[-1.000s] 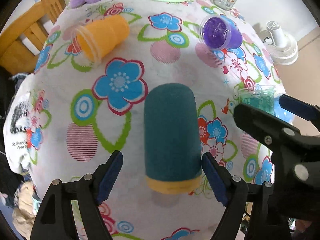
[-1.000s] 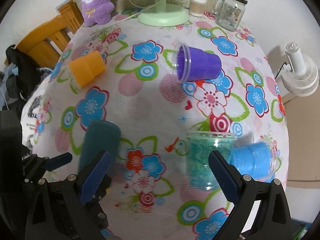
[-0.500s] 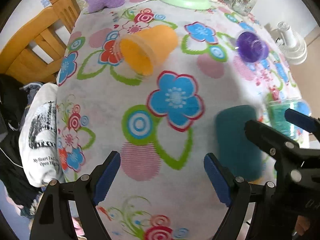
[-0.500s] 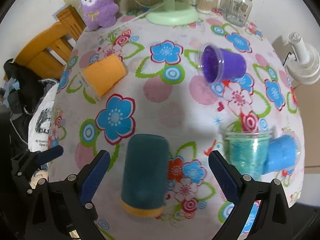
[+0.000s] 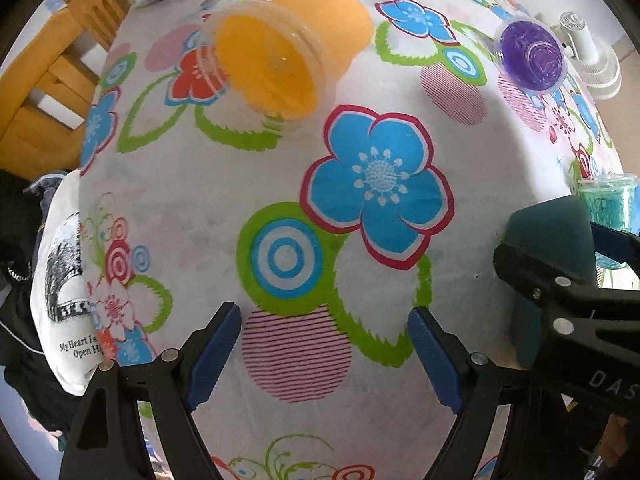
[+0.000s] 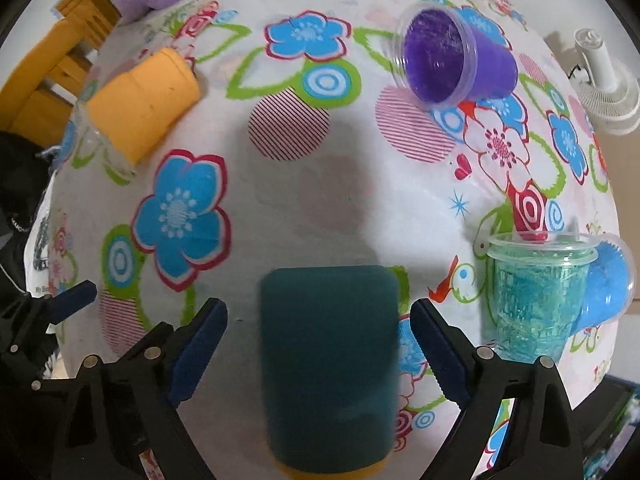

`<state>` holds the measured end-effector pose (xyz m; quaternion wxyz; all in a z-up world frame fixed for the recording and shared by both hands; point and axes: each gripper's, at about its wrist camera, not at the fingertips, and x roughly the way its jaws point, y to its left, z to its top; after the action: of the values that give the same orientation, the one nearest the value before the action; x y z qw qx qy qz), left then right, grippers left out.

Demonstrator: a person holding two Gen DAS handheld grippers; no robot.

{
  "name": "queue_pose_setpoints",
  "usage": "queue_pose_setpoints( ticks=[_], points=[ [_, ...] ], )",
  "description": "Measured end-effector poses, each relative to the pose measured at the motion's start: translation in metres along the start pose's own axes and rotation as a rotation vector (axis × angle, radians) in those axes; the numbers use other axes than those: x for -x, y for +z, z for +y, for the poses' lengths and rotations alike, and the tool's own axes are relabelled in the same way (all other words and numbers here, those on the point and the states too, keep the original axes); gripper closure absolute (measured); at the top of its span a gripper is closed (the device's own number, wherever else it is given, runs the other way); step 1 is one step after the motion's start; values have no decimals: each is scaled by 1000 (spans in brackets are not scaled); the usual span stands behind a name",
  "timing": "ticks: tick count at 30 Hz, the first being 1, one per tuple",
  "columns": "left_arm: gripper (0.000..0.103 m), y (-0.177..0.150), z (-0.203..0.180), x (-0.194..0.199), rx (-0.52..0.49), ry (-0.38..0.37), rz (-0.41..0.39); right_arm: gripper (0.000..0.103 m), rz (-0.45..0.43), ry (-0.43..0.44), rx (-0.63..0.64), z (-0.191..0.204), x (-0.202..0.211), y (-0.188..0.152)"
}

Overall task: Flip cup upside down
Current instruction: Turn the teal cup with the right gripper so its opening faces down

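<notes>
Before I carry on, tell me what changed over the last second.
The left tongs swung left, off the dark teal cup and toward the orange cup. The right tongs shifted left from the clear green cup to straddle the dark teal cup. Both stayed open, gripping nothing. The cups lie where they were.

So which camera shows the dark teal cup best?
The right wrist view. The teal cup fills the lower middle there, between the open right gripper, with its whole side and yellow rim visible. The left wrist view shows only part of it at the right edge, behind the other gripper's arm.
</notes>
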<state>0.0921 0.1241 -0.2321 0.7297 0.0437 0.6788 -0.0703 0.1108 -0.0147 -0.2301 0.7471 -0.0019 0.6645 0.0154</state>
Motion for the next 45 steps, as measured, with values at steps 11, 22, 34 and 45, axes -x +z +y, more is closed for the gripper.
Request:
queue_pose_setpoints(
  ticks=[11,22,34,45],
  points=[
    [13,8,-17,-6,-26,19,-1,34,32,-6,31,2,-16,-2],
    [13,-3,-13,26,-39,-22,-46,35,-101,-11,51,16,24,-22],
    [13,-22,-7,75,44,-1,-132,35,-344,20,131,15,86,-36],
    [13,-33,-7,93,145,14,-192,35,-536,45,222,3,108,-47]
  ],
)
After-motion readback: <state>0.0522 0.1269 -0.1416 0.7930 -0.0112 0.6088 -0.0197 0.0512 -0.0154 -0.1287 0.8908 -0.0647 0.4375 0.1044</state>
